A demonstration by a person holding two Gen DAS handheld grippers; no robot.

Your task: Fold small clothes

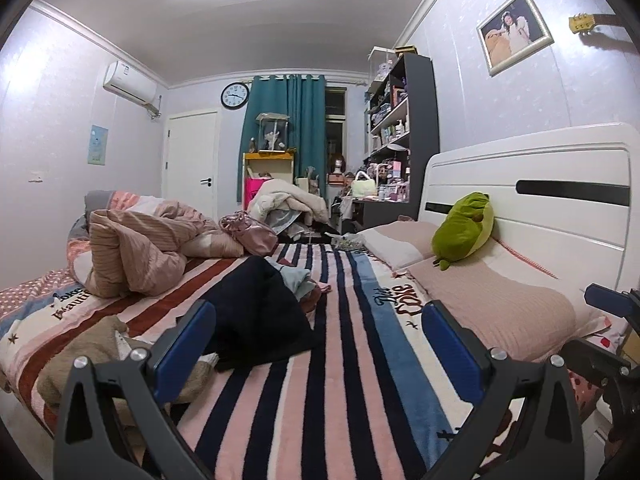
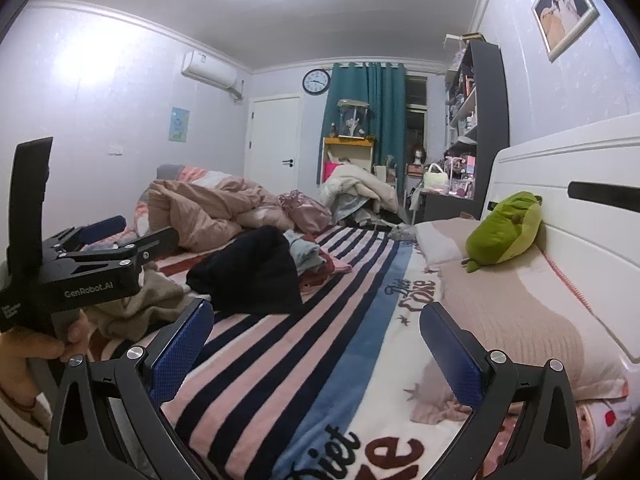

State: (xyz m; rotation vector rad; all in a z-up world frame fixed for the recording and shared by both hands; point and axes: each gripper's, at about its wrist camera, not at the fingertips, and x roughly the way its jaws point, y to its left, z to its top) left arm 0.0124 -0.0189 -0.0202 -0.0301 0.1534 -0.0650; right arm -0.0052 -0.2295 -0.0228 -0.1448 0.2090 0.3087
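Left gripper has its blue pads spread wide, nothing between them, held above the striped blanket. Right gripper likewise – pads far apart and empty, over the same blanket nearer the pillow side. In the right wrist view the left gripper shows from the side, gripped by the person's left hand.

The clothes pile lies on the striped blanket just beyond the left gripper's fingertips: a dark garment on top, light blue and reddish pieces bunched behind it. A beige garment sits on the blanket left of the pile, partly behind the left finger.

Right of the pile, two pink pillows lie against the white headboard, and a green plush toy leans there. Behind the pile – a crumpled pink duvet and a shiny pink bag. Further back, a teal curtain, wall clock and dark shelf unit.
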